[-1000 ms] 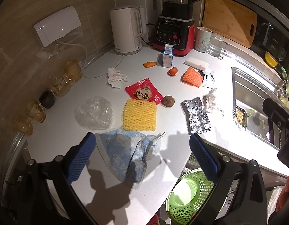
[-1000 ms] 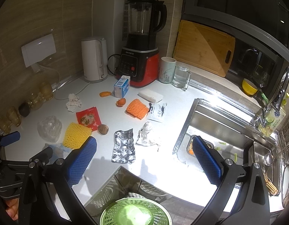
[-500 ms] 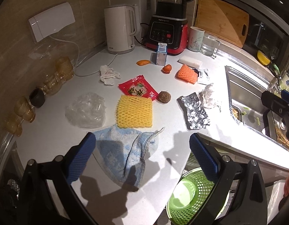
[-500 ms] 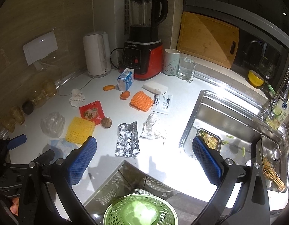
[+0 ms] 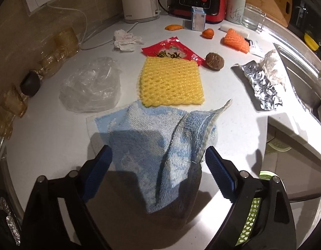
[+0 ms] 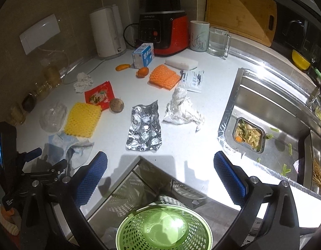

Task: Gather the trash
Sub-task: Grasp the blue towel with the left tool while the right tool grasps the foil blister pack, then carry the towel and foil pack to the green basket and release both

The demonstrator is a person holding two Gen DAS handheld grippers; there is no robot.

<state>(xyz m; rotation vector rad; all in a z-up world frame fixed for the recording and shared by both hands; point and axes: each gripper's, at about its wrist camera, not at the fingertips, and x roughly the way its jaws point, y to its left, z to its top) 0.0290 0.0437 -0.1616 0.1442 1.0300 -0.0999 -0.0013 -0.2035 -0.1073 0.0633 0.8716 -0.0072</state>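
My left gripper (image 5: 158,173) is open low over a crumpled blue cloth (image 5: 156,143) on the white counter (image 5: 48,137). Beyond the cloth lie a yellow foam net (image 5: 171,83), a red snack wrapper (image 5: 171,51), clear plastic film (image 5: 91,85), a crumpled tissue (image 5: 125,39), a brown round fruit (image 5: 214,61), a silver blister sheet (image 5: 262,87) and an orange foam net (image 5: 236,40). My right gripper (image 6: 160,179) is open and empty above the counter's front edge, over a green mesh bin (image 6: 163,228) on the floor. The blister sheet (image 6: 144,128) and crumpled white paper (image 6: 182,108) lie ahead of it.
A white kettle (image 6: 107,35), red blender (image 6: 162,33), small carton (image 6: 142,55), mug (image 6: 199,35) and glass (image 6: 218,41) stand at the back. A sink (image 6: 271,112) with a food-scrap tray (image 6: 249,134) is at the right. Amber glasses (image 5: 60,45) line the left wall.
My left gripper has moved forward and down, close over the blue cloth. My right gripper has moved slightly forward toward the counter. Both stay open.
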